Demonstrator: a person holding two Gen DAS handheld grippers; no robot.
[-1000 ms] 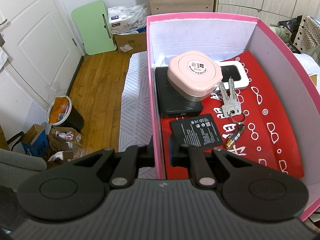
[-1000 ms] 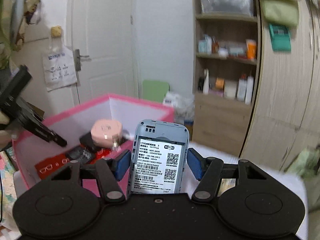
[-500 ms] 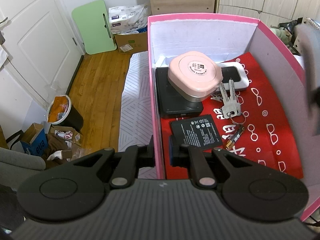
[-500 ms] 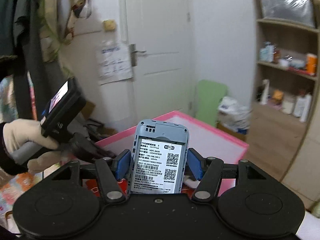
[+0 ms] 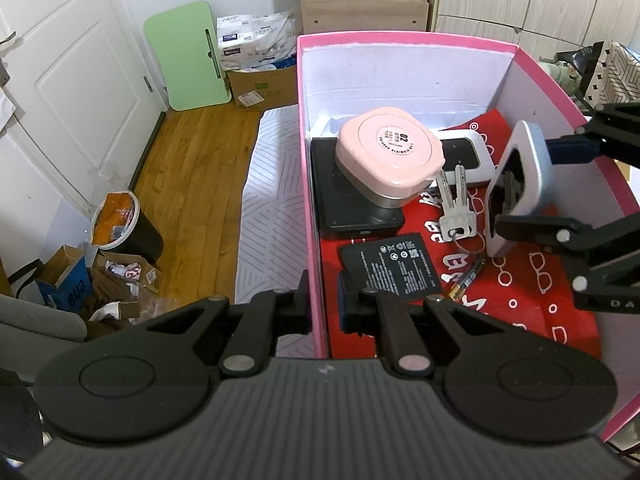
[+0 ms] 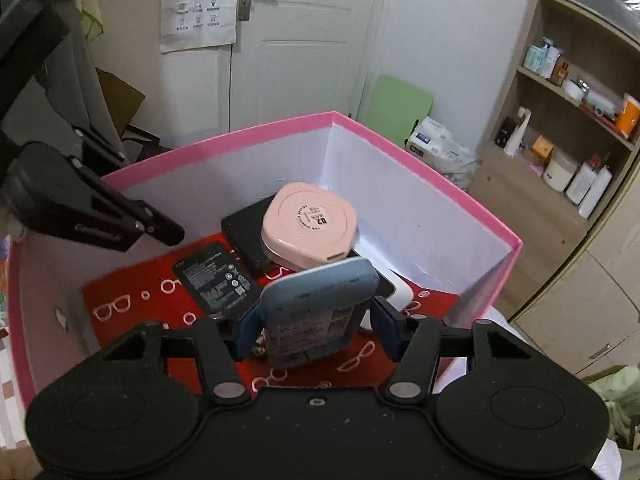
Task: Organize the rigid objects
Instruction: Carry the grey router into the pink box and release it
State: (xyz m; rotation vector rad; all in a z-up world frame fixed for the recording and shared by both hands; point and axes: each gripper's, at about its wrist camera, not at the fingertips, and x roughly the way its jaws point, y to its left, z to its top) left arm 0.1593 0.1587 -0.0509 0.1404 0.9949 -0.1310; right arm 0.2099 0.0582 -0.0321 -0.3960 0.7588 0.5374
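My right gripper (image 6: 316, 334) is shut on a grey pocket router (image 6: 316, 312) and holds it inside the pink box (image 6: 420, 168), over the red lining; it also shows in the left wrist view (image 5: 516, 176). My left gripper (image 5: 320, 312) is shut on the pink box's near-left wall (image 5: 310, 216). Inside the box lie a pink container (image 5: 388, 152) on a black device (image 5: 344, 208), a white router (image 5: 468, 156), keys (image 5: 456, 208), a flat black battery (image 5: 392, 266) and a small AAA battery (image 5: 466, 280).
A wooden floor (image 5: 192, 168) with a bin (image 5: 124, 224) and cardboard clutter lies left of the box. A white door (image 6: 296, 48) and a shelf unit (image 6: 568, 92) stand behind. A patterned cloth (image 5: 272, 200) lies under the box.
My right gripper swung down from above into the box with the grey router. The left gripper stayed on the box wall.
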